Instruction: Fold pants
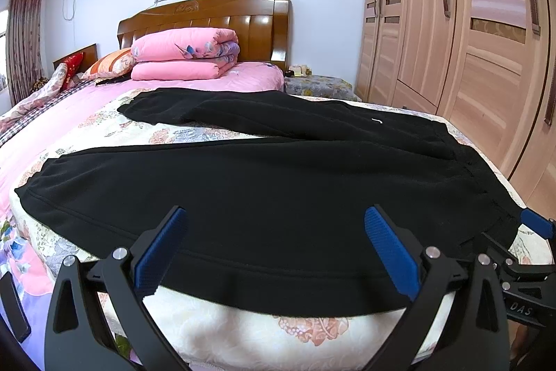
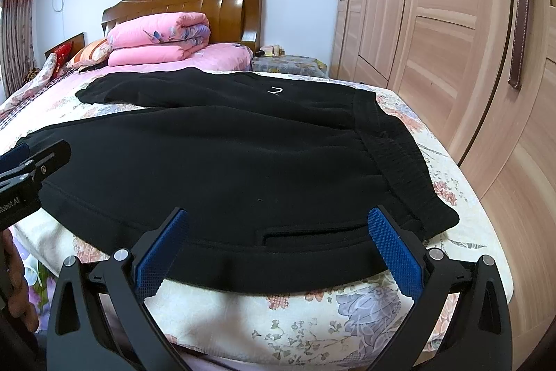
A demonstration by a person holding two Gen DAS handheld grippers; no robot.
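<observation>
spreading black pants across a floral bed

filling the room, the bed [image 1: 215,332] carries the black pants [image 1: 264,197] laid flat on its floral cover, legs running left, waistband [image 2: 392,155] to the right near the wardrobe [image 2: 451,33]. folded pink quilts [image 1: 184,54] sit by the headboard. the left gripper [image 1: 274,249] and right gripper [image 2: 278,249] both hang spread wide at the near edge, holding nothing.

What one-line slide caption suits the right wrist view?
Open right gripper poised at the near edge of black pants spread flat on a floral bedspread.
</observation>
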